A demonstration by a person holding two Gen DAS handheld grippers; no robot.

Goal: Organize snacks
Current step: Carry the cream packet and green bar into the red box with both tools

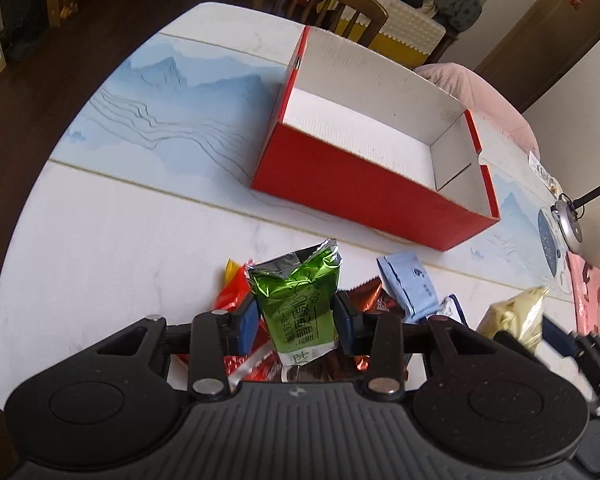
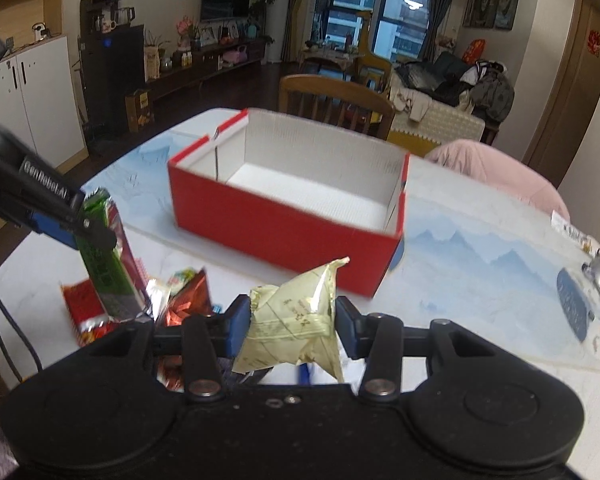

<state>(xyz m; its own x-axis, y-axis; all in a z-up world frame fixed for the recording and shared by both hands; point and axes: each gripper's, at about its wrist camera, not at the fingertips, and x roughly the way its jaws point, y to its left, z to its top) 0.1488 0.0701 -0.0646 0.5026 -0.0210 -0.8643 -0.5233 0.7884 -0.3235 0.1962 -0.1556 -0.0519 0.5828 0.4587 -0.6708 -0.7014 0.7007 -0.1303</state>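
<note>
My left gripper (image 1: 298,322) is shut on a green foil snack packet (image 1: 298,300) and holds it above a pile of snacks; it also shows in the right wrist view (image 2: 100,256). My right gripper (image 2: 288,328) is shut on a pale gold snack packet (image 2: 296,320), also seen at the right of the left wrist view (image 1: 516,314). An open red box (image 1: 364,192) with a white inside stands on the table beyond both grippers; its inside shows nothing in it (image 2: 284,228).
Loose snacks lie under the grippers: red packets (image 1: 234,292), a brown one (image 1: 374,296), a light blue one (image 1: 412,286). A metal lamp base (image 1: 568,222) and a pink item (image 1: 586,292) sit at the right. A wooden chair (image 2: 336,100) stands behind the table.
</note>
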